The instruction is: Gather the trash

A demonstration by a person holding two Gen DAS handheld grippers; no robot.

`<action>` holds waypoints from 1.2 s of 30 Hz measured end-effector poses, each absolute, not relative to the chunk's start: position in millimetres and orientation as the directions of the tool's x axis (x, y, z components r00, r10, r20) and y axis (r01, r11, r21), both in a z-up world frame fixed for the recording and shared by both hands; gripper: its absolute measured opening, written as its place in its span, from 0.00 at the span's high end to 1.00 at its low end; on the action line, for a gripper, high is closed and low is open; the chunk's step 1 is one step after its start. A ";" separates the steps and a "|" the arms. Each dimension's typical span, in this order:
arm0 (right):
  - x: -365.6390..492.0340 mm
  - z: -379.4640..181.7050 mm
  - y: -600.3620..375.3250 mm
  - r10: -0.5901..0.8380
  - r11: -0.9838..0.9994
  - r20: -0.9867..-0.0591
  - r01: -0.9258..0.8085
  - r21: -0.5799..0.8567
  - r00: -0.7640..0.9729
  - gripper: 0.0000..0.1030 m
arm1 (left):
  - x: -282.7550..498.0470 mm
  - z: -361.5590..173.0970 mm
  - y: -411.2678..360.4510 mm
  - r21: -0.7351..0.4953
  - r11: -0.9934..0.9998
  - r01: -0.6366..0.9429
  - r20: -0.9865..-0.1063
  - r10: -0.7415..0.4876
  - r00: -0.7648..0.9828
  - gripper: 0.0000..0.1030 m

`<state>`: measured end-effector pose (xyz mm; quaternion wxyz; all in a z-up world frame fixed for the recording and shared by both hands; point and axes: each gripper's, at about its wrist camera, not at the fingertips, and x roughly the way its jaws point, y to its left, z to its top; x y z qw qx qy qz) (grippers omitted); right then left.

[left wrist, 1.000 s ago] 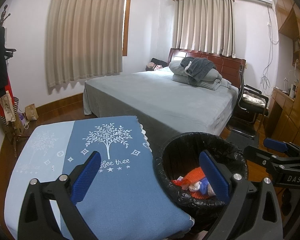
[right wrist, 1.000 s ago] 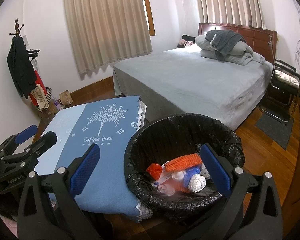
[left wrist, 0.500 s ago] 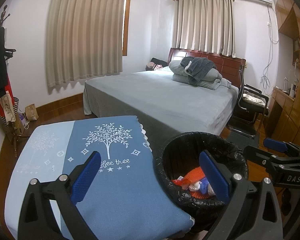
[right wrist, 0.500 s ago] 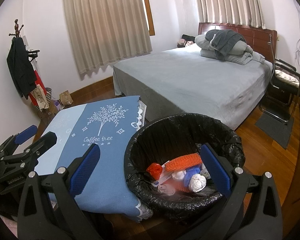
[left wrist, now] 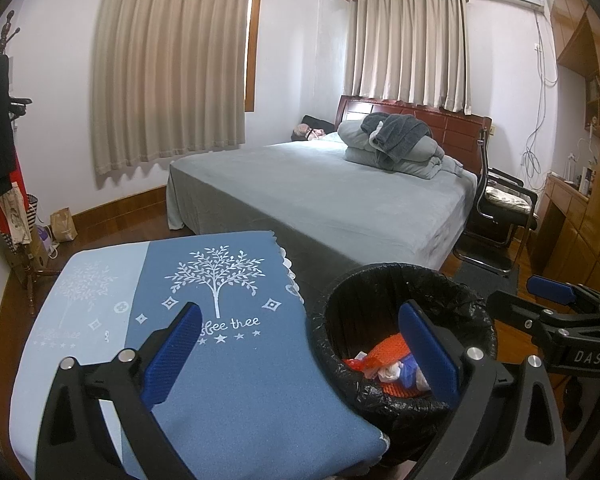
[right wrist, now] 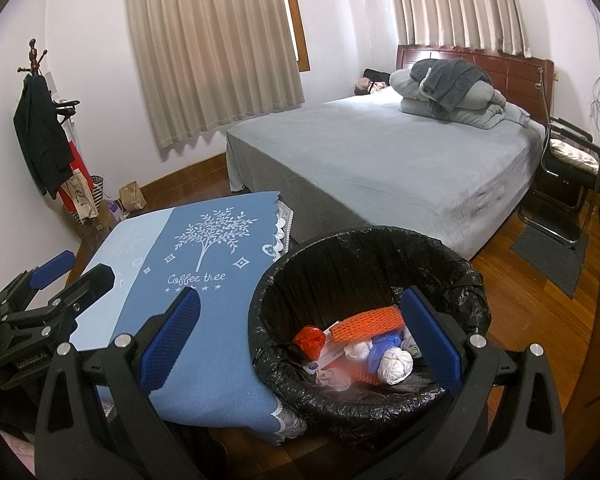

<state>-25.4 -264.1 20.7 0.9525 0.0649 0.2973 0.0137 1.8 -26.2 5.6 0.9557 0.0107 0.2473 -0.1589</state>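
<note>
Hanging at the far left of the right wrist view, the left gripper (right wrist: 56, 276) hovers over the pale edge of the blue tablecloth (right wrist: 204, 280), its jaws spread and empty. That cloth, printed with a white tree, covers a small table just beside the bin (right wrist: 466, 276). Next comes the right gripper (right wrist: 296, 338) — released too, its blue pads (right wrist: 170, 338) wide apart, one above the cloth and one above the bin's mouth. The bin stands upright on the wooden floor (right wrist: 512, 276), lined with a black bag, opening upward. Inside lies the trash (right wrist: 396, 366): an orange foam net (right wrist: 366, 324) with its long axis running left to right, slightly tilted, over a red wad, white and blue crumpled balls. Farther right, the grey bed (right wrist: 400, 160) and a chair (right wrist: 572, 164)
</note>
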 end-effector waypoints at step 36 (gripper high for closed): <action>-24.7 22.4 -262.5 0.066 0.991 -0.567 0.013 0.134 0.821 0.05 | 2.1 6.8 -26.4 -0.062 0.949 0.310 -0.480 -0.301 0.824 0.06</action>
